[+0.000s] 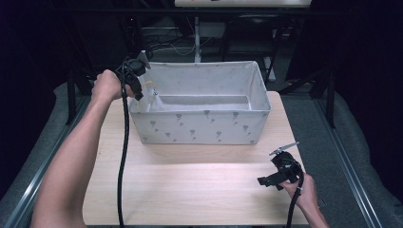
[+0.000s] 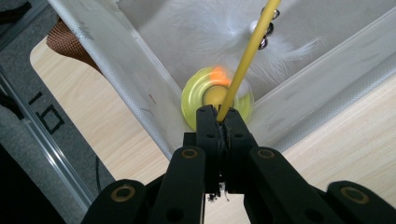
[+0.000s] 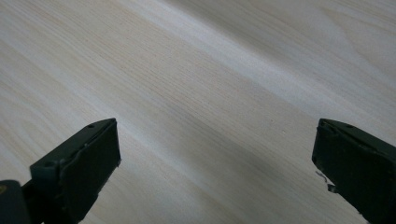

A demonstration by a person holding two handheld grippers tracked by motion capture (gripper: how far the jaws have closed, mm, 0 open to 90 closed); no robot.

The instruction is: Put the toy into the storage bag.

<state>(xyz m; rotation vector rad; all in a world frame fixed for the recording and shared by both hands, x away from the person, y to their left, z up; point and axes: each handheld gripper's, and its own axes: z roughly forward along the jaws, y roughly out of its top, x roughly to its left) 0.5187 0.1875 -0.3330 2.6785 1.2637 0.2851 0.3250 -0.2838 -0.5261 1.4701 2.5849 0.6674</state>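
Left hand-held gripper (image 2: 219,122) clamped tight on thin yellow stick (image 2: 246,60) of a feather toy, held over the left end of the white fabric storage bin with grey print (image 1: 199,128). Stick runs down into the bin; white feathers (image 2: 219,32) and small metal bells (image 2: 266,35) at its far end, above a blurred yellow-orange disc (image 2: 205,93) in the bin corner. Right hand-held gripper (image 3: 215,163) jaws wide apart, nothing between, over the bare light wooden desk (image 1: 190,190) near its right front.

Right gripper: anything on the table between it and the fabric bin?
Nothing. In the high view the wood table is bare between the right gripper and the fabric bin. The right gripper view shows bare wood between the open jaws.
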